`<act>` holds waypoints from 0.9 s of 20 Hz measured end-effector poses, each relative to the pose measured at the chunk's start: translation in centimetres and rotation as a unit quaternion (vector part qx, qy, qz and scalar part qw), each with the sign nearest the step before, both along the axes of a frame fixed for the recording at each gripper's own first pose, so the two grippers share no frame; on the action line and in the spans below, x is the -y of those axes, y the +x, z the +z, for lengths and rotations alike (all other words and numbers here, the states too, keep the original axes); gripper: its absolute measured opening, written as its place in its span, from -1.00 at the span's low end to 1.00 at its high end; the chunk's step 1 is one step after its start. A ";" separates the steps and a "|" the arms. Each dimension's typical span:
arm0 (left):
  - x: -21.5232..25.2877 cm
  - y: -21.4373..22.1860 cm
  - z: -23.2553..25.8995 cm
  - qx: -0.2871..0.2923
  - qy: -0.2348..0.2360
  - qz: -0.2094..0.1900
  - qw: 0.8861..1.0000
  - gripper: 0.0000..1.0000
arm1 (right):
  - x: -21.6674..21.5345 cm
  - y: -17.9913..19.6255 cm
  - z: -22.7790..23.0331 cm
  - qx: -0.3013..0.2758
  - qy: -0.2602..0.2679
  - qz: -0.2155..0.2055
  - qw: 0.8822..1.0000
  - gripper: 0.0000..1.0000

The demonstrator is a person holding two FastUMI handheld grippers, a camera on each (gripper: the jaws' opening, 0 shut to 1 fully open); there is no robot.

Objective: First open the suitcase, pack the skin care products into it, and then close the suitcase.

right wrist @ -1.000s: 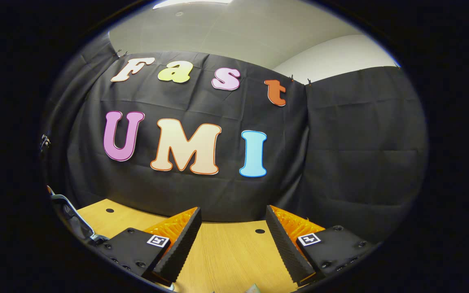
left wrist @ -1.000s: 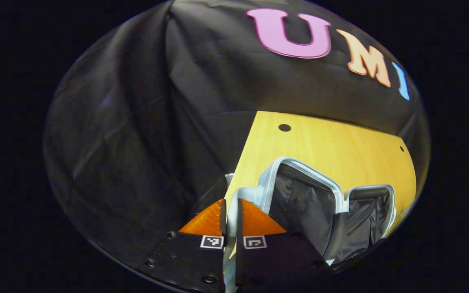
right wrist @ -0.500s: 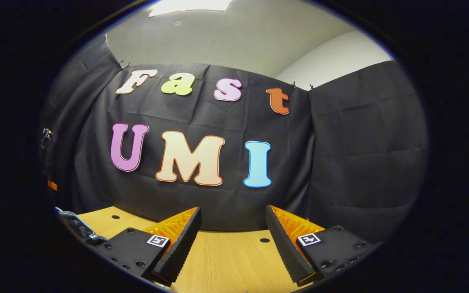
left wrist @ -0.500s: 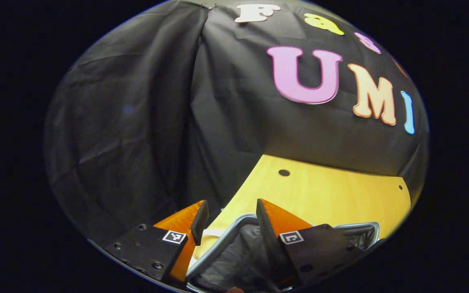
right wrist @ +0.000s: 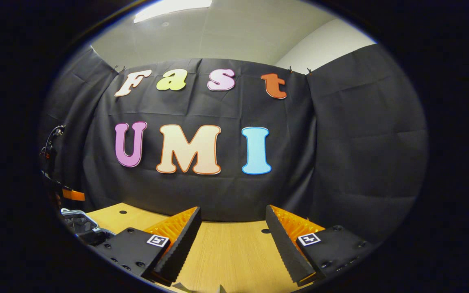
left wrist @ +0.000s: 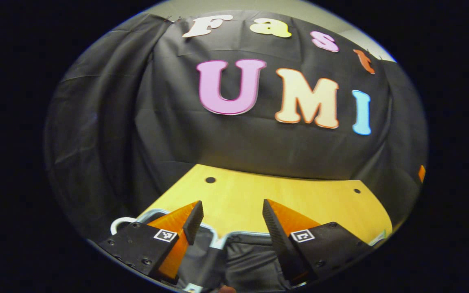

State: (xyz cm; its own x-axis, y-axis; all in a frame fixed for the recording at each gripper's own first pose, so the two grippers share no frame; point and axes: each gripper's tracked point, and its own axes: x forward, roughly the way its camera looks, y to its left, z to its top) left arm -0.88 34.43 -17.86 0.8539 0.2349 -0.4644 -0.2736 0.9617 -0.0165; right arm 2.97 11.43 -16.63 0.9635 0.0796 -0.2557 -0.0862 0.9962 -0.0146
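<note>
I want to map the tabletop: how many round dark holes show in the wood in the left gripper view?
2: one hole near the table's far left corner, another hole near its far right corner. The left gripper and suitcase may hide more.

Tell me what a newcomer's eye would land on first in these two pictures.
In the left gripper view, the open suitcase with its dark lining and pale zipper rim lies at the bottom, right under the spread fingers of the left gripper. Beyond it runs the bare yellow wooden table. In the right gripper view, the right gripper hangs open over the same table, with the suitcase's rim at the far left edge.
</note>
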 end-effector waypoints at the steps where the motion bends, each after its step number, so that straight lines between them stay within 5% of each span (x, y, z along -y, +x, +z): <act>1: 2.0 0.4 0.0 0.001 0.006 -0.015 1.000 0.84 | 0.7 -0.2 -0.2 -0.001 0.000 0.003 1.000 0.97; 9: 16.4 0.3 -3.8 -0.023 -0.005 -0.107 0.994 0.93 | 4.5 -1.5 -2.7 -0.031 -0.003 0.045 0.998 0.97; 18: 27.0 -3.7 -10.1 -0.099 -0.057 -0.198 0.973 0.94 | 4.7 -2.1 -5.4 -0.060 0.001 0.090 0.994 0.97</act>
State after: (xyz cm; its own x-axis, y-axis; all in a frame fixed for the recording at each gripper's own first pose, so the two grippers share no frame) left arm -4.53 7.44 -27.96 0.7577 -0.1575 -0.6333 0.1105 0.9874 -0.1134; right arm 0.87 6.77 -22.03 0.8964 0.2479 -0.3673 -0.2633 0.9647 0.0085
